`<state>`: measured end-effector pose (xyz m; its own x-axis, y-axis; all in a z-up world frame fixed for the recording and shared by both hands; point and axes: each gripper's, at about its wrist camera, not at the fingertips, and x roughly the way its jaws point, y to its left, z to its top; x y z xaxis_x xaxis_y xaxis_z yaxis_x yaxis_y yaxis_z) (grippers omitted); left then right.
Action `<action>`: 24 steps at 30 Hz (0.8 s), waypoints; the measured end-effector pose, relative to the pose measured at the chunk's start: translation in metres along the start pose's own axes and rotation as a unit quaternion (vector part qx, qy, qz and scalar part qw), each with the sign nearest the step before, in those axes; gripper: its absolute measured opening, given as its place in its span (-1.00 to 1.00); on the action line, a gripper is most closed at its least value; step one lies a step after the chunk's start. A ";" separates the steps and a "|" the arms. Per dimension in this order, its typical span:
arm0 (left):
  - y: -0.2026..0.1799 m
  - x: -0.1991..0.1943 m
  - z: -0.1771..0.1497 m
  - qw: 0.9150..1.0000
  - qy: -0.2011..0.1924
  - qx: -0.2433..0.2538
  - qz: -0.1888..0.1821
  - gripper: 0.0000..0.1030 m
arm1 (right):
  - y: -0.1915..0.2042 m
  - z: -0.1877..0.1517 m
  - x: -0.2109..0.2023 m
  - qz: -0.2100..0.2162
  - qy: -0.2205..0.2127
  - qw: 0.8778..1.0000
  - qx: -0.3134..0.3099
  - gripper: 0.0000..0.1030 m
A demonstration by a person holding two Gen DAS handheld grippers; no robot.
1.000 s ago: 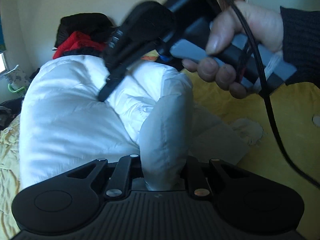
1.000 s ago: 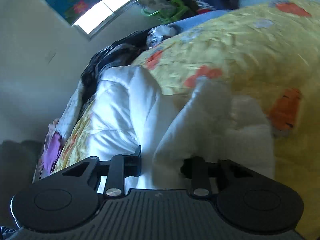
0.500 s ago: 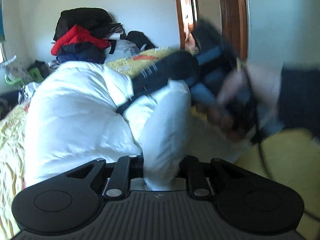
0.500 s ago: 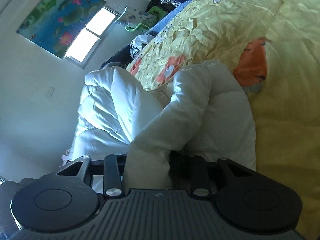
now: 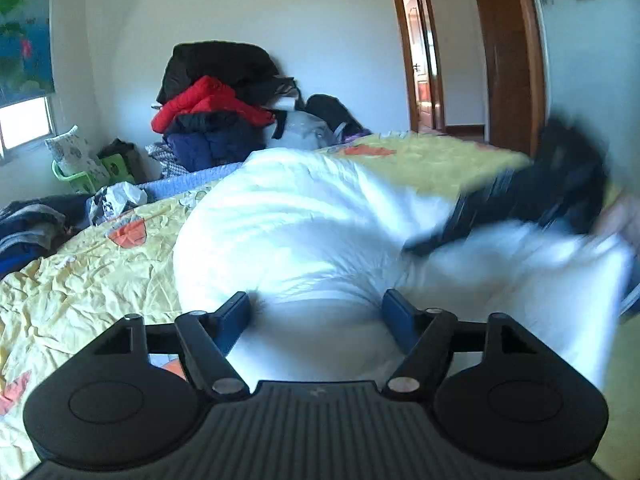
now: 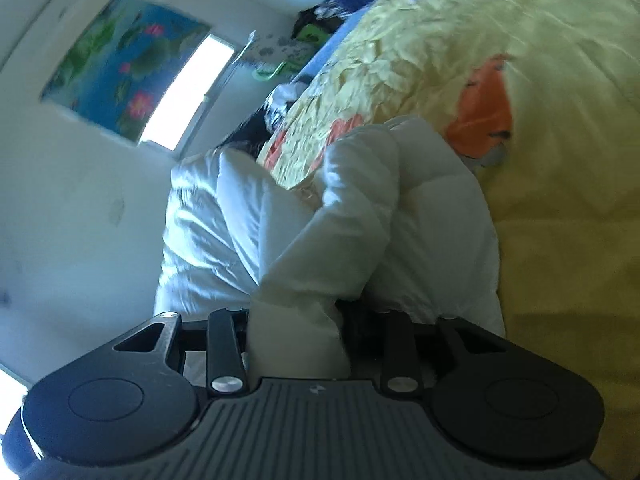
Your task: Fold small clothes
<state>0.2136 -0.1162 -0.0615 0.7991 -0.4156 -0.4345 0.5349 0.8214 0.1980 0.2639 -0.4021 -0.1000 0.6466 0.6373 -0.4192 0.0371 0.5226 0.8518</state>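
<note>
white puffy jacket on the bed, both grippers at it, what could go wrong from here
1. The left gripper jaws are opening around the white puffy jacket; the bulky padding may spring back and undo the fold.
2. The right gripper jaws are opening too, with a thick fold between them, so that end could slump at the same time.
3. The jacket lies on a crumpled yellow bedspread, which could bunch under it if dragged.

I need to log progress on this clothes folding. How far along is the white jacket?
Done: the white puffy jacket lies on the yellow bedspread, bunched and partly doubled over. In hand: the left tool is opening, jacket between its fingers but unpressed; the right tool is opening around a sleeve-like fold. Left: no flat, tidy fold shows yet, so smoothing and final folds remain.
</note>
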 end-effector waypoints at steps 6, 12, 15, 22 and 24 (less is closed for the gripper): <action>-0.020 0.006 -0.003 0.999 -0.008 0.033 -0.012 0.62 | 0.084 0.012 -0.059 -0.140 -0.149 0.973 -0.102 0.26; -0.035 0.021 -0.003 0.999 0.004 0.043 -0.016 0.62 | 0.165 0.002 -0.030 -0.038 -0.145 0.967 -0.207 0.98; -0.039 0.028 -0.003 0.998 0.008 0.053 -0.015 0.62 | 0.161 0.010 0.024 -0.050 -0.091 0.969 -0.223 0.92; -0.035 0.029 -0.004 0.998 0.002 0.048 -0.033 0.62 | 0.099 0.005 0.085 -0.171 -0.089 0.931 -0.309 0.79; -0.032 0.031 -0.004 0.998 0.001 0.037 -0.045 0.63 | 0.090 0.001 0.089 -0.174 -0.096 0.928 -0.315 0.81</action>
<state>0.2203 -0.1536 -0.0850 0.7462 -0.4850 -0.4560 0.6233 0.7496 0.2227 0.3250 -0.2987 -0.0602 0.8057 0.2872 -0.5180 -0.1453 0.9437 0.2973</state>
